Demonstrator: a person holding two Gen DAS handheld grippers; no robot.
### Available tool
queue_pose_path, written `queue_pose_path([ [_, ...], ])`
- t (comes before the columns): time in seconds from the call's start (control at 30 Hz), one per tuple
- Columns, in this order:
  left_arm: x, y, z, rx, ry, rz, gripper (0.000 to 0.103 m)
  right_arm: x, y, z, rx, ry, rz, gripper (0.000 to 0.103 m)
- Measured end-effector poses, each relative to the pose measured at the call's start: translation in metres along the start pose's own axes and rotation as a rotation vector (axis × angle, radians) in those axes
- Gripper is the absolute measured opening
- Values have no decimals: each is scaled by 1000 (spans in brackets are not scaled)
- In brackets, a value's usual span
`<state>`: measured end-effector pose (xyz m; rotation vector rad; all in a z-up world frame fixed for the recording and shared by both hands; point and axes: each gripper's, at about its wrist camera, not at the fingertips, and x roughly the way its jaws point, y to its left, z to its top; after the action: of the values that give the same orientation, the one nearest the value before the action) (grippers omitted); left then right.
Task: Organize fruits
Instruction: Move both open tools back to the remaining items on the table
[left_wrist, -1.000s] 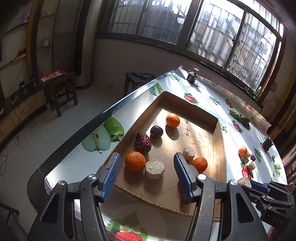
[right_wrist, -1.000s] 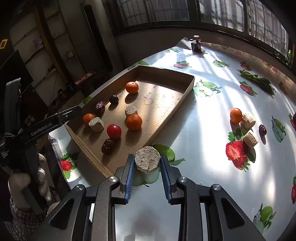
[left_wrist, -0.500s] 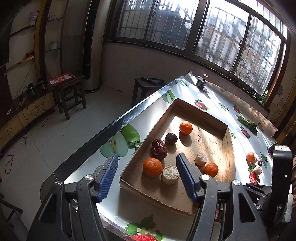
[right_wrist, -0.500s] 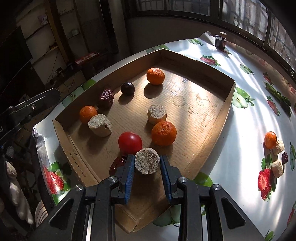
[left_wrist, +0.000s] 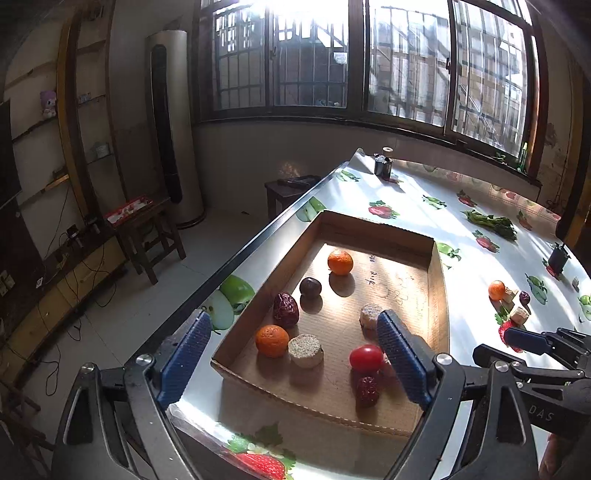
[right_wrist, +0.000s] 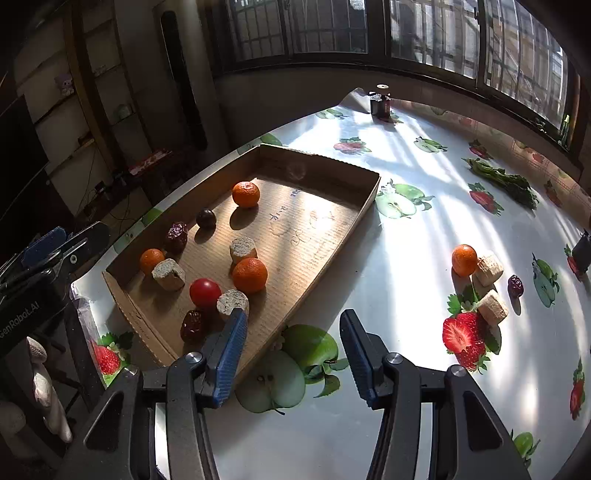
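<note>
right gripper (right_wrist: 291, 354): jaws opening, nothing between; corn piece (right_wrist: 232, 301) just beyond its left finger, in cardboard tray (right_wrist: 325, 251); left gripper (left_wrist: 291, 354): opening, empty

Left claw (left_wrist: 291, 354): black angular frame, ribbed blue pads, silver screws. Right claw (right_wrist: 291, 354): same build (white "DAS" lettering on its body). White "GenRobot.AI" marking on left claw body. Light knitted glove (right_wrist: 44, 387).

We see a bench (right_wrist: 406, 236) with a shiny cover that has fruit pictures on it. A flat cardboard tray (right_wrist: 369, 195) sits on it near the edge. Off to the side lie a small orange (right_wrist: 464, 259), two pale round chunks (right_wrist: 489, 268) and a dark date (right_wrist: 515, 286). Some green leaves (right_wrist: 506, 182) and a little dark jar (right_wrist: 380, 103) sit farther back.
</note>
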<state>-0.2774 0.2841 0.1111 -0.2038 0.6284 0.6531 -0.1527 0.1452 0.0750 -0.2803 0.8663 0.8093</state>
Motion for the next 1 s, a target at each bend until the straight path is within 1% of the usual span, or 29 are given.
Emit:
queue_pose_path([
  [0.07, -6, -13, -1, 38, -9, 1, 91, -7, -15, -4, 25, -6, -15, 60],
  [0.2, -16, -34, -2, 88, -17, -13, 91, -20, -46, -17, 80, -16, -40, 60],
  [0.53, -28, -68, -5, 150, -16, -44, 91, -41, -110, -45, 192, -23, -98, 61],
  [0.57, -28, -70, -5, 155, -15, -46, 91, -43, -117, -47, 207, -22, -104, 62],
  [0.63, -29, -75, -6, 166, -12, -51, 91, -46, -132, -50, 236, -22, -133, 68],
  [0.73, -28, -82, -6, 174, -3, -64, 91, -55, -153, -50, 255, -35, -198, 80],
  [0.77, -28, -83, -6, 175, 0, -69, 91, -58, -159, -50, 254, -38, -227, 88],
  [0.8, -27, -85, -6, 175, 2, -73, 91, -62, -166, -49, 252, -50, -260, 92],
  [0.87, -27, -87, -5, 171, 7, -93, 91, -74, -178, -47, 242, -83, -316, 93],
  [0.9, -26, -88, -5, 162, 10, -112, 91, -80, -183, -44, 235, -98, -356, 96],
  [0.97, -25, -89, -3, 144, 21, -164, 91, -91, -193, -37, 206, -99, -448, 102],
  [1.0, -23, -90, -3, 136, 33, -190, 91, -96, -197, -35, 184, -115, -487, 102],
])
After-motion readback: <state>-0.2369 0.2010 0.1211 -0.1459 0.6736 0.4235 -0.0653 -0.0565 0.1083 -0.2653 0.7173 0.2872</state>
